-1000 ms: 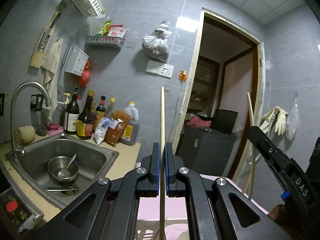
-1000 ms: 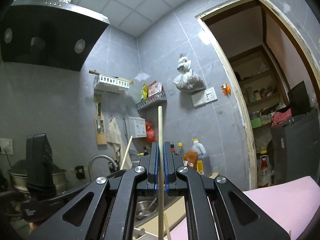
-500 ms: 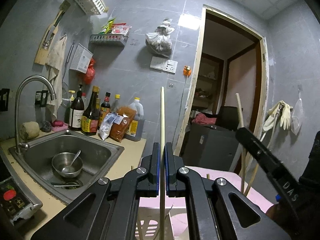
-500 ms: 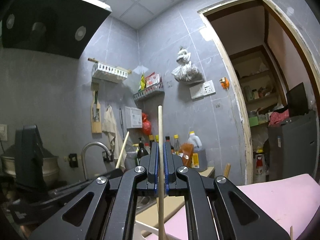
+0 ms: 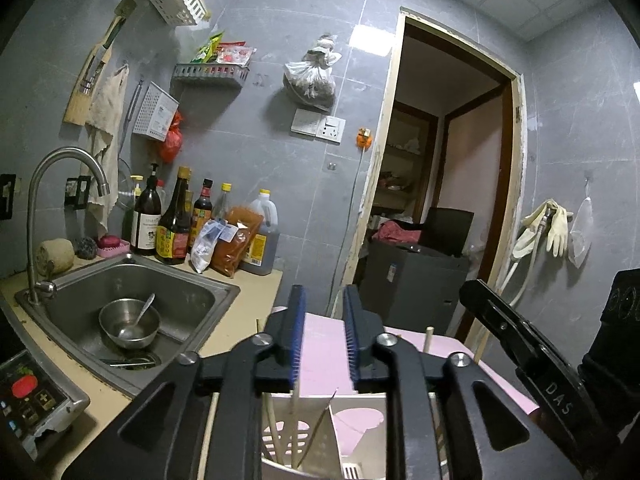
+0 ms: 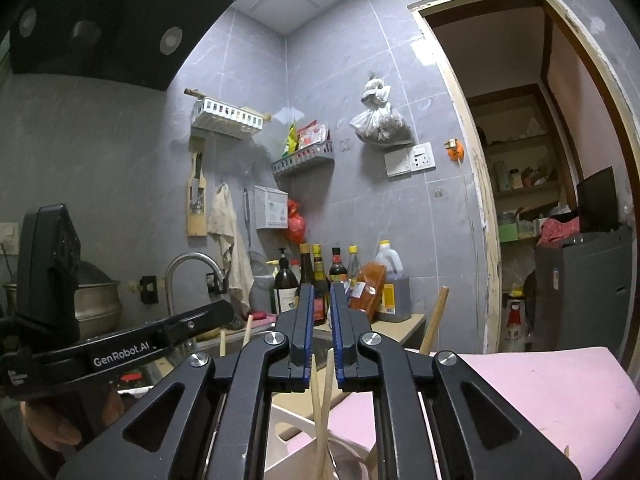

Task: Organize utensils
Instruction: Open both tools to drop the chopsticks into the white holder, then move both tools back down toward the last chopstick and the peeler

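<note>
My left gripper [image 5: 321,300] is open and empty, directly above a white utensil holder [image 5: 320,436] on a pink surface [image 5: 324,344]. Several wooden chopsticks [image 5: 295,428] stand in the holder below the jaws. My right gripper [image 6: 320,292] is open too, its jaws a small gap apart. Two chopsticks [image 6: 322,400] stand loose below that gap, down in the white holder [image 6: 292,432]. A thicker wooden stick [image 6: 434,320] pokes up to the right. The left gripper shows in the right wrist view [image 6: 132,344], and the right gripper in the left wrist view [image 5: 520,344].
A steel sink [image 5: 120,304] with a bowl [image 5: 129,322] and spoon lies to the left, under a tap [image 5: 60,200]. Sauce bottles [image 5: 176,220] and an oil jug [image 5: 262,240] stand on the counter. An open doorway [image 5: 440,200] is at the right, with a dark cabinet [image 5: 412,284] inside.
Both grippers came down over the holder and opened. The chopstick each one held has dropped out of the jaws into the holder.
</note>
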Action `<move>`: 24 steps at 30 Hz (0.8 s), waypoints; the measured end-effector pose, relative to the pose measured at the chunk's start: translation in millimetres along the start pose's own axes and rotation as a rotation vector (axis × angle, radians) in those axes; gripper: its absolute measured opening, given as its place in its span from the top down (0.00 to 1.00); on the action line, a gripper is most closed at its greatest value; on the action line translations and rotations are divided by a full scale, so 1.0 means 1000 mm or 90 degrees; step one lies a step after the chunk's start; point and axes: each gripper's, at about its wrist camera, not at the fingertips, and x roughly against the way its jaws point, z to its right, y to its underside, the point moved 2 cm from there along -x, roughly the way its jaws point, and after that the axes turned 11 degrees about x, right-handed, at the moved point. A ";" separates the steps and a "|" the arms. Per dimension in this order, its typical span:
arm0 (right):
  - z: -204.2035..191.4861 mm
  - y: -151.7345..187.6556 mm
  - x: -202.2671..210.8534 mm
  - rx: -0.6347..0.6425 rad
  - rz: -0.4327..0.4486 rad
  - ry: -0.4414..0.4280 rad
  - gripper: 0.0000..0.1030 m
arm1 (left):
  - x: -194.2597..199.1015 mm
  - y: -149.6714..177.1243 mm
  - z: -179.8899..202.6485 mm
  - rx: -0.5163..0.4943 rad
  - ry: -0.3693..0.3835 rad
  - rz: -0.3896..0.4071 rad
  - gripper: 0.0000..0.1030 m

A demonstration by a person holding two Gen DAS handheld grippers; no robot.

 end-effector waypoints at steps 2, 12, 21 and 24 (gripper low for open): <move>0.000 -0.004 0.005 0.005 0.005 -0.001 0.89 | 0.003 -0.003 0.002 0.003 0.003 0.002 0.82; 0.016 -0.030 0.040 0.025 0.022 0.032 0.62 | 0.018 -0.012 0.031 -0.008 0.018 0.007 0.56; 0.047 -0.041 0.087 0.036 0.011 0.085 0.29 | 0.027 0.001 0.076 -0.024 0.059 -0.013 0.22; 0.054 -0.042 0.101 0.047 0.002 0.101 0.22 | 0.028 0.010 0.091 -0.024 0.070 -0.027 0.14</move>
